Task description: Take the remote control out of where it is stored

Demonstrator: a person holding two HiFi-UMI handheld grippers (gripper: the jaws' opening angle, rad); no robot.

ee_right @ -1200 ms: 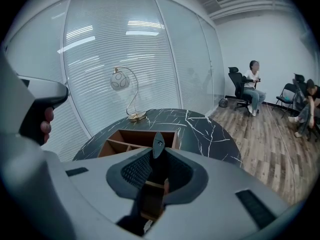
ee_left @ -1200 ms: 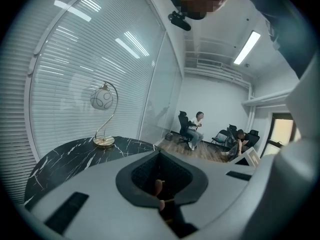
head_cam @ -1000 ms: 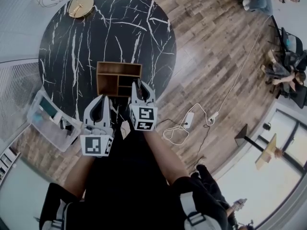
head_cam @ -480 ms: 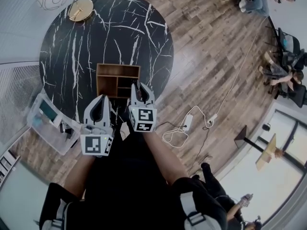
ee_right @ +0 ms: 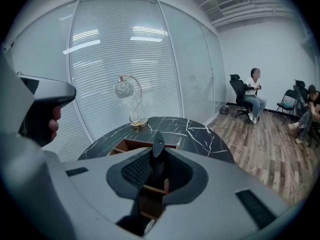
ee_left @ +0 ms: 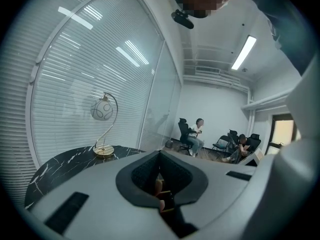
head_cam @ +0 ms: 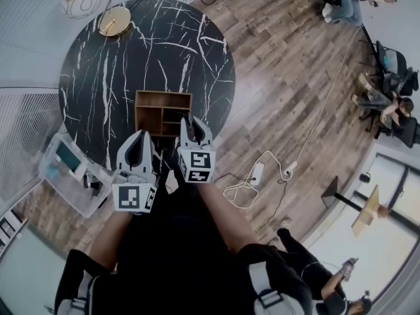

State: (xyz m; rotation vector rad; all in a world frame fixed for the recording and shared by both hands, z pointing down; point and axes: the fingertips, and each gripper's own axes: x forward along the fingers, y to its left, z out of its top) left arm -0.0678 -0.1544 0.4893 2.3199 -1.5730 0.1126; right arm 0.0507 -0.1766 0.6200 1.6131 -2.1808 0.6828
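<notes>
A wooden organizer box (head_cam: pixel 163 110) with open compartments stands on the round black marble table (head_cam: pixel 131 58), near its front edge. My right gripper (head_cam: pixel 190 122) hovers over the box's front right corner, shut on a slim black remote control (ee_right: pixel 157 151) that stands upright between the pads. In the right gripper view the box (ee_right: pixel 131 146) lies just beyond and below the jaws. My left gripper (head_cam: pixel 140 140) hangs left of the right one, at the table's front edge. Its jaws meet at the tips, and nothing is between them (ee_left: pixel 160 156).
A gold lamp (head_cam: pixel 113 20) stands at the table's far side. On the floor to the left is a clear plastic bin (head_cam: pixel 65 169). A white power strip with cable (head_cam: pixel 256 172) lies to the right. People sit on chairs (head_cam: pixel 387 104) far right.
My right gripper has risen a little with the remote still in its jaws. The left gripper has stayed put. The head view has shifted slightly.
</notes>
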